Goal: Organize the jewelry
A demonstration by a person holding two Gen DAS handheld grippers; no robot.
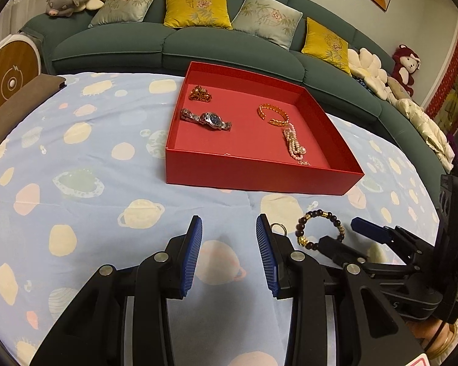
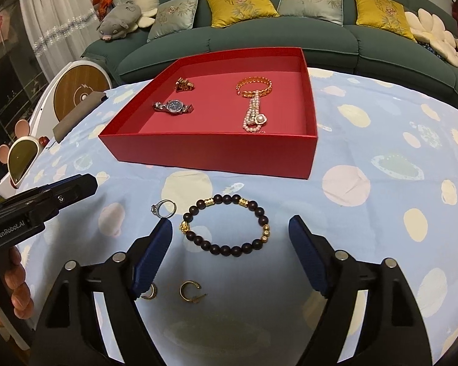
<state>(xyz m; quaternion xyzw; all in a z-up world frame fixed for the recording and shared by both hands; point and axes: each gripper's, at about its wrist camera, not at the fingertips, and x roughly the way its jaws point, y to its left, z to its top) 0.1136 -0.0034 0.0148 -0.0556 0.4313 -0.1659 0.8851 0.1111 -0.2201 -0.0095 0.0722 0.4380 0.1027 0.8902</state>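
In the left wrist view, the left gripper (image 1: 229, 228) stands parted over bare tablecloth (image 1: 91, 158), holding nothing; the ring (image 1: 278, 228) lies just beside its right finger, the beaded bracelet (image 1: 320, 227) further right. In the right wrist view, the right gripper (image 2: 230, 228) gapes wide with the beaded bracelet (image 2: 226, 224) lying untouched between its fingers, the red box (image 2: 210, 152) beyond.

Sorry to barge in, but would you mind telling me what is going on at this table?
A person is sorting jewelry into a red box with a handheld tool in each hand. A watch, a gold bangle and a pearl strand already lie inside. The right tool is open around a dark bead bracelet on the cloth, not gripping it. The left tool is open and empty beside a ring. Two hoop earrings remain too.
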